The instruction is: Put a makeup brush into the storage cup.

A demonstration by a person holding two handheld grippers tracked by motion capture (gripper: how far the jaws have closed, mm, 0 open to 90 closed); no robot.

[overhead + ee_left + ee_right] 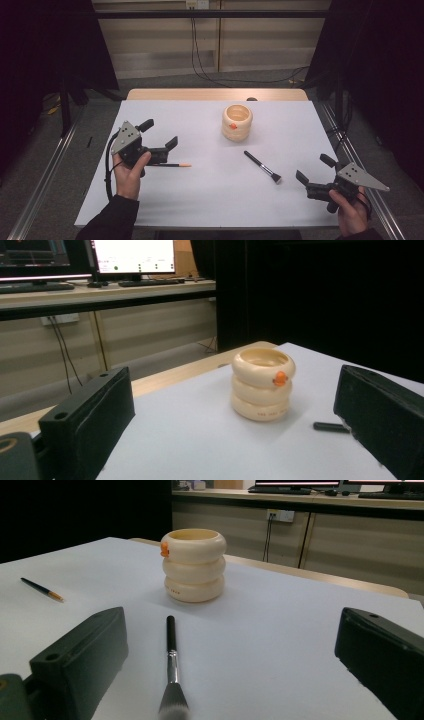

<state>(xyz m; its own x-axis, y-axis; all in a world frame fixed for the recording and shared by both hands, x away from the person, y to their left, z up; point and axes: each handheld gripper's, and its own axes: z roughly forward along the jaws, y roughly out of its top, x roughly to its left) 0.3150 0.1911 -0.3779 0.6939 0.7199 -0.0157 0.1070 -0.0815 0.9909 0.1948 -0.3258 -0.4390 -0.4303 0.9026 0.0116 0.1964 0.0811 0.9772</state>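
Overhead camera facing forward-down; both low gripper cameras close, converging on shared cream ringed pot.

The room is dim, with black surrounds in the high view, while the white table is evenly lit from overhead. Ahead of the left gripper's jaws, the cream holder casts a soft shadow toward the camera. Both gripper views blur close up: the jaws and the brush bristles nearest the right gripper are soft. The monitor glares white.
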